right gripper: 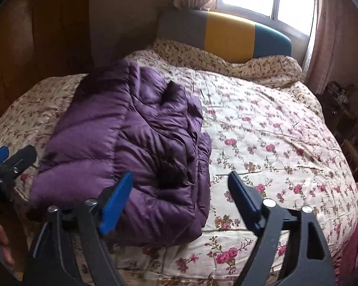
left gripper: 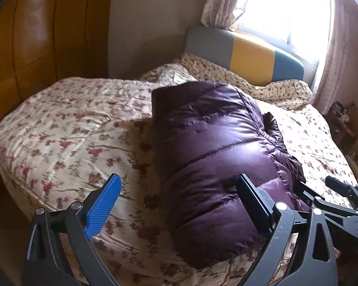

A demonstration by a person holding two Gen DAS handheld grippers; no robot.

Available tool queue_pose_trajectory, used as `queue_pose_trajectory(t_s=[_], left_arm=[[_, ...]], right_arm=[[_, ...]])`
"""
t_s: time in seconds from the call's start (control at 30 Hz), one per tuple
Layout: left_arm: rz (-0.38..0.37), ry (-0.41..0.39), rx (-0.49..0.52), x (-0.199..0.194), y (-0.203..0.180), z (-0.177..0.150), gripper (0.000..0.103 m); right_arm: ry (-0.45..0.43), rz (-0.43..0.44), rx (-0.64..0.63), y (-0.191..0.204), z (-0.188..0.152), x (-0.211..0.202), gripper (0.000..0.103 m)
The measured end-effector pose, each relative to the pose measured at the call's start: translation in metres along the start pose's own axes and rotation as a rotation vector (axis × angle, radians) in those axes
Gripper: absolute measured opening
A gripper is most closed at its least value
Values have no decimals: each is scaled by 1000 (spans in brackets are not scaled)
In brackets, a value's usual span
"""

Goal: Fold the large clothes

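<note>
Left wrist view shows both your hand-held grippers, left hand-held gripper (left gripper: 179, 195) and right hand-held gripper (right gripper: 180, 190), wide open and holding nothing, so pat the folded purple jacket (left gripper: 210, 143) just ahead flat on the bed (left gripper: 59, 124).

Bed (right gripper: 274, 124) w/ floral quilt. Folded purple down jacket (right gripper: 140, 143) lies on quilt, left of ctr. Rumpled floral bedding (right gripper: 250, 66) at headboard (right gripper: 226, 38).

Your jacket (right gripper: 131, 147) lay folded on the quilt (right gripper: 274, 143), left of centre; pillows (right gripper: 262, 68) sat behind it, before the headboard (right gripper: 226, 40).
</note>
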State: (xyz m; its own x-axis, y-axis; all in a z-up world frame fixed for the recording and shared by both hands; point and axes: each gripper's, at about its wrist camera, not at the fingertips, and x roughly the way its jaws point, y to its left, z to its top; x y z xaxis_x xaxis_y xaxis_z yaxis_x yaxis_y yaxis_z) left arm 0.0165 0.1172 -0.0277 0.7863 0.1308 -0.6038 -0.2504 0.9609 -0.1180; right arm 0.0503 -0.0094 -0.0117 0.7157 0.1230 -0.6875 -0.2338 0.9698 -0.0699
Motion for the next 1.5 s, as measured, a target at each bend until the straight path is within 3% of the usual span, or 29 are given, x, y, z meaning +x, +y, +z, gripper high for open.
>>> queue_pose_trajectory(t_s=[0.13, 0.43, 0.73, 1.13, 1.5], left_arm=[[17, -21, -12, -13, 2, 0, 99], [43, -16, 15, -23, -6, -7, 99], [33, -21, 42, -28, -17, -10, 99], [135, -35, 15, -30, -11, -11, 99], [130, -34, 18, -32, -11, -10, 99]], right_arm=[[0, -3, 5, 6, 2, -9, 95], [1, -49, -2, 4, -6, -15, 100], [1, -45, 3, -3, -11, -20, 100], [-25, -26, -77, 13, -12, -24, 100], [-32, -32, -100, 15, -15, -23, 100]])
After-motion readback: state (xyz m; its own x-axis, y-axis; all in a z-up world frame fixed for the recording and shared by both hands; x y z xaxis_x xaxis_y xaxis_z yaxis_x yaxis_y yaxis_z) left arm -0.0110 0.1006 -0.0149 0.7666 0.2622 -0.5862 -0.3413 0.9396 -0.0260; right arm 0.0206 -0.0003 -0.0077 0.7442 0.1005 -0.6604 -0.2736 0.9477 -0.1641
